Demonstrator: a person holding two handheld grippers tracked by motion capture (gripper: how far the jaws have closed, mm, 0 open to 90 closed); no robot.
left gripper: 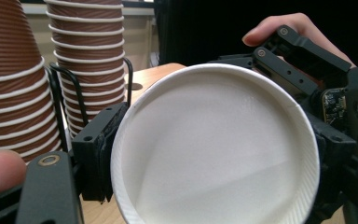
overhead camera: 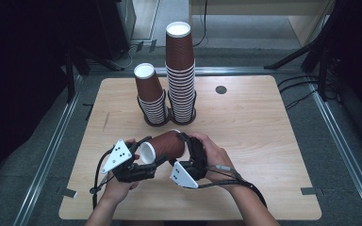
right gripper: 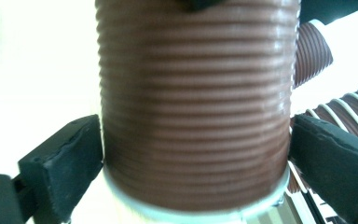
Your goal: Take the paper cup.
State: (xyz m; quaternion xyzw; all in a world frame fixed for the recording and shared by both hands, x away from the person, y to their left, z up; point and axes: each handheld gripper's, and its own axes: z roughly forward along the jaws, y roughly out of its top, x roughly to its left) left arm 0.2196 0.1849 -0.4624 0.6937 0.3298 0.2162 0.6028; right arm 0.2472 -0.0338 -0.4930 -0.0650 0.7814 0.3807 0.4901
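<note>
Your left gripper (overhead camera: 147, 162) pinches the white rim of the brown cup (overhead camera: 166, 145), held sideways above the table (overhead camera: 245, 141), mouth to the left. Your right gripper (overhead camera: 187, 151) clamps the cup's ribbed body. Behind: two cup stacks (overhead camera: 181, 75) in a rack.

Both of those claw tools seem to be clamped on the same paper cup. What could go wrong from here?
The left gripper pinches the thin rim of the brown cup, while the right gripper squeezes its ribbed wall. Pulling apart or twisting could crease the rim or crush the cup. If one grip slips, the cup could drop onto the table. A jerk forward might also knock the two cup stacks, especially the tall one.
</note>
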